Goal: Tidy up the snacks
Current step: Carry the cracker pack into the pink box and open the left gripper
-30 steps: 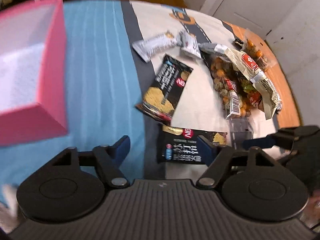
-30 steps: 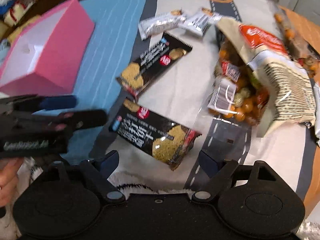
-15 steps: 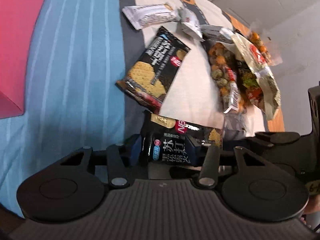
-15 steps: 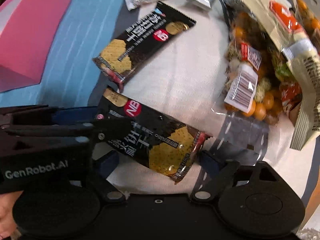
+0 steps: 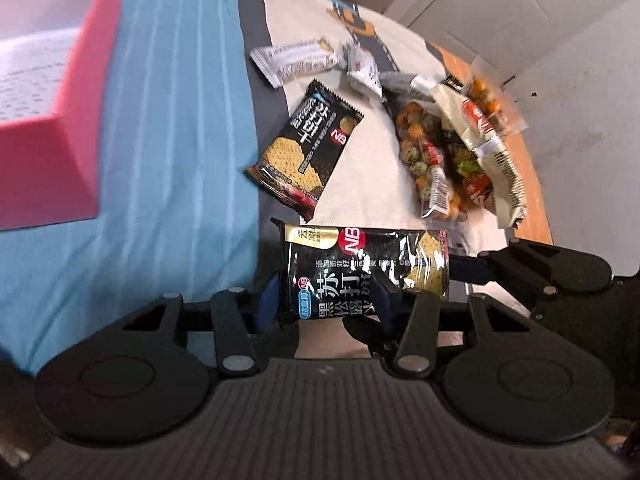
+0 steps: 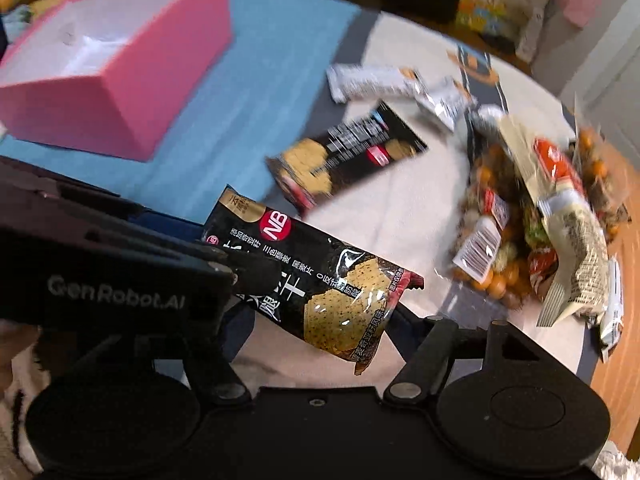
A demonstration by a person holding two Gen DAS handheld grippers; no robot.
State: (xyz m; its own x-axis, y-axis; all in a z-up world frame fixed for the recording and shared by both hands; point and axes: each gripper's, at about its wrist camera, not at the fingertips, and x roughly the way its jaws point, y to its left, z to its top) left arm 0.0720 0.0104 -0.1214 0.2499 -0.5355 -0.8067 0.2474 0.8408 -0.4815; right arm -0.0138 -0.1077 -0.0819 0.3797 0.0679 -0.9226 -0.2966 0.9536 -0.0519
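Observation:
My left gripper [image 5: 326, 300] is shut on the left end of a black cracker packet [image 5: 360, 264], which hangs a little above the cloth. In the right wrist view the same packet [image 6: 328, 280] slants down from the left gripper's fingers [image 6: 256, 268]. Its lower end lies between the jaws of my right gripper [image 6: 320, 320]. Those jaws are closing and the pads do not visibly press on the wrapper. A second black cracker packet [image 5: 308, 152] lies flat just beyond. The open pink box [image 5: 44, 168] stands at the far left on the blue cloth.
Two silver snack bars [image 5: 296, 60] lie at the back. A clear bag of mixed round snacks [image 5: 432, 160] and a beige packet [image 5: 480, 132] are heaped on the right, near the table's orange edge [image 5: 536, 200]. Blue cloth [image 5: 172, 160] lies between box and packets.
The left gripper shut on the near cracker packet and raised it off the cloth. The right gripper swung over to the packet's other end, its jaws narrowing.

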